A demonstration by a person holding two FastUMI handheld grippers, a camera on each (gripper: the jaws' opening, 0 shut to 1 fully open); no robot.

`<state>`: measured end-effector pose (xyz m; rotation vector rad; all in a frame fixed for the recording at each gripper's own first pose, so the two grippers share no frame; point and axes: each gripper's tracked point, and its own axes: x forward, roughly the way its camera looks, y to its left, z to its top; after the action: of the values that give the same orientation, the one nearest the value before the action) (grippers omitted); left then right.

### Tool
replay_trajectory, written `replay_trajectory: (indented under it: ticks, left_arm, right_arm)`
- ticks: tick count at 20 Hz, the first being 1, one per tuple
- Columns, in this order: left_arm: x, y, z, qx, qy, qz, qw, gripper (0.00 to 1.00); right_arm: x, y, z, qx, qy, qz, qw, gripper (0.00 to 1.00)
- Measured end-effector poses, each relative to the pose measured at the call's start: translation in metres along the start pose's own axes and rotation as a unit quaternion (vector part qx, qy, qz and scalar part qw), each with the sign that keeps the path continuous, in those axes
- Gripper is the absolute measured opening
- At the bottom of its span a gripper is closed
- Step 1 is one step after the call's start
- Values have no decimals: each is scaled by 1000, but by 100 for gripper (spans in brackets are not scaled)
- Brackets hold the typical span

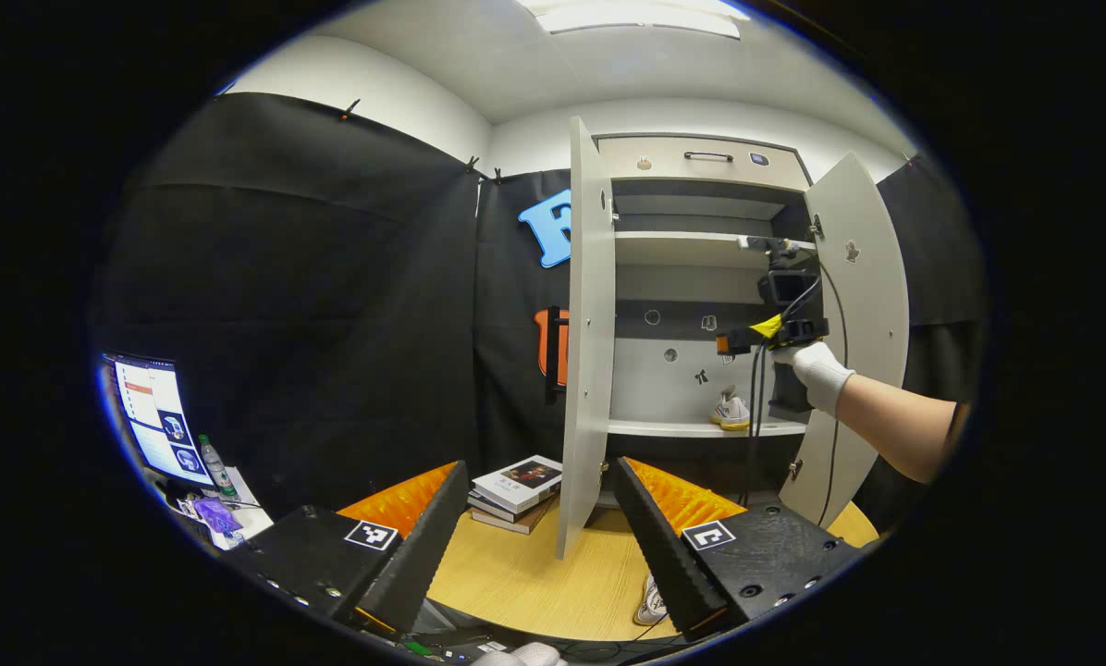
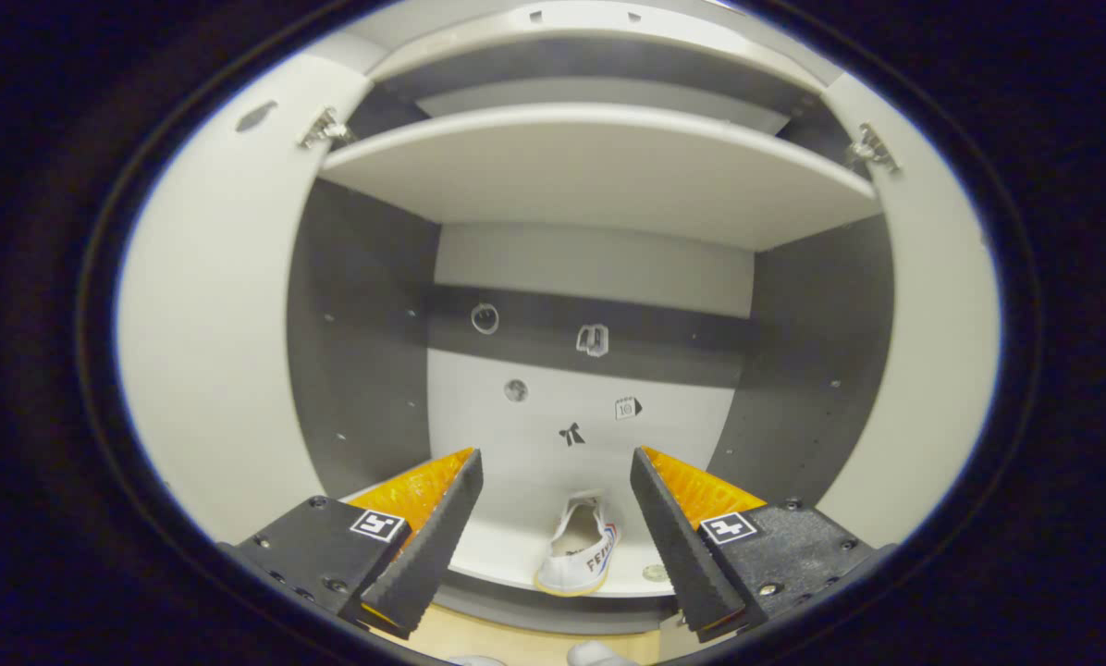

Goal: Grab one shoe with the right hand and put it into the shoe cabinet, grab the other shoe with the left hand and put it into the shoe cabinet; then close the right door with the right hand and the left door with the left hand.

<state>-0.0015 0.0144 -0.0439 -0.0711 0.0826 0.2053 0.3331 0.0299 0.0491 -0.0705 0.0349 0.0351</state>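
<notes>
Both tongs apart, empty: right tongs (image 2: 556, 518) over shelved shoe (image 2: 579, 557); second shoe (image 1: 651, 601) at bench (image 1: 525, 578) front edge. I'd flag left door (image 1: 588, 333) snagging L approach.

One white shoe (image 2: 576, 548) shelved, other shoe (image 1: 651, 601) on table

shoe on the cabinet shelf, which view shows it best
The right gripper view: the shoe sits close, heel toward the camera, framed between that gripper's open fingers on the shelf. The left gripper view shows the same shoe small and far off, beside the gloved hand.
</notes>
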Motion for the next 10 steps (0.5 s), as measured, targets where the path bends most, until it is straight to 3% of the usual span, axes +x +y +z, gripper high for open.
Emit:
replay_trajectory:
  ticks: [4,8,10]
  left_arm:
    - [-8,7,2,3,-2,-27,1000,96]
    - [-18,10,1,8,-2,-58,998,96]
    - [-22,10,3,11,-6,-76,997,96]
  right_arm:
    - [-101,23,23,6,-61,24,998,100]
    - [-185,34,21,22,-68,41,997,100]
    - [-225,27,14,27,-64,31,997,100]
